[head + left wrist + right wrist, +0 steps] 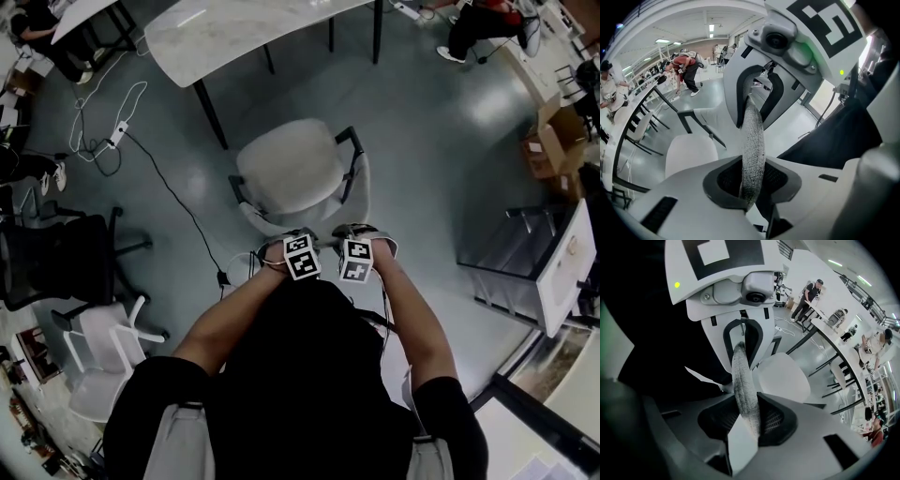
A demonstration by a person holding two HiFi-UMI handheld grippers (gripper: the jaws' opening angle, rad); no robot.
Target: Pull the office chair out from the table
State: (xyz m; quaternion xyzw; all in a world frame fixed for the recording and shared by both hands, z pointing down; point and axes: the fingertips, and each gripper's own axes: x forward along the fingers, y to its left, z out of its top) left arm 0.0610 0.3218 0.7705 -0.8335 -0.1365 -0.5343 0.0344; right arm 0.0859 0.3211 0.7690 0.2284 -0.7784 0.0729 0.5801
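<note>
grey floor: office chair seen clear of table; backrest clamped by left gripper and right gripper; release judged outstanding.

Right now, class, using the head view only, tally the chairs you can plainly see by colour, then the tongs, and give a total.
Grey: 1, the office chair
Black: 1, the black chair
White: 1, the white chair
Tongs: 2, the left tongs and the right tongs
Total: 5
</note>
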